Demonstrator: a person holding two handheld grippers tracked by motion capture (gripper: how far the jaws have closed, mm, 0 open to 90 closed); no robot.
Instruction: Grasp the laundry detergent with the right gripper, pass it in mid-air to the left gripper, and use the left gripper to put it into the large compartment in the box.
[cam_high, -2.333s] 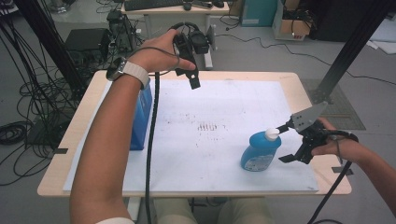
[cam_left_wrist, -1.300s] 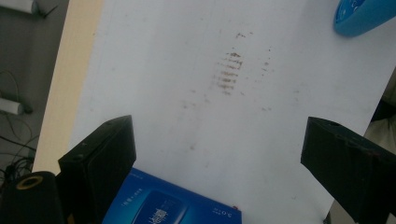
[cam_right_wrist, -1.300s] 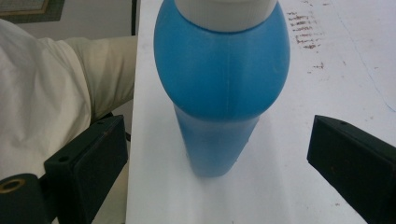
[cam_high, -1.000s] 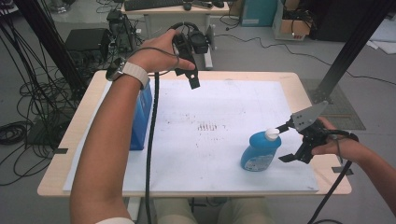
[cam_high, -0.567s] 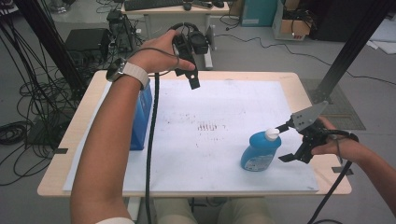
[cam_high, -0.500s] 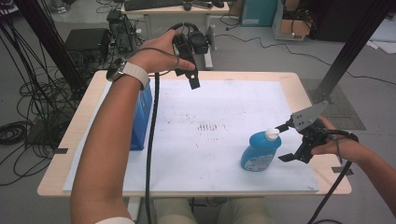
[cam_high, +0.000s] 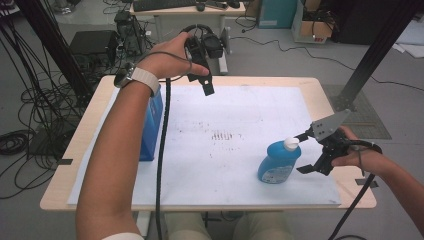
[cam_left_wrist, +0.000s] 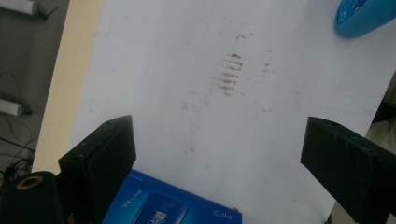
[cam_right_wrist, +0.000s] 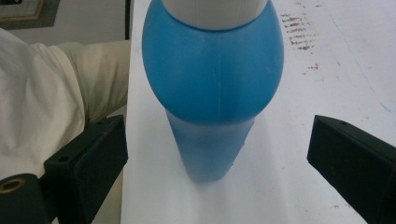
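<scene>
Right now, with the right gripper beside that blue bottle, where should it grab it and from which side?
Probably the blue bottle is best gripped on its straight lower body, below the bulging shoulder and white cap. Come in level from the table's right edge, where the right gripper already faces it with jaws open wide. The bottle stands upright, so a side pinch suits it.

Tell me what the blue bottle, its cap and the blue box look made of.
Bottle: looks like blue plastic, smooth and slightly translucent, with a moulded seam down the middle and soft sheen.
Cap: white, fine ribbing on its side, probably plastic too.
Box: likely printed cardboard, going by the sharp flat edges, glossy blue face and white lettering; can't rule out thin plastic.
</scene>
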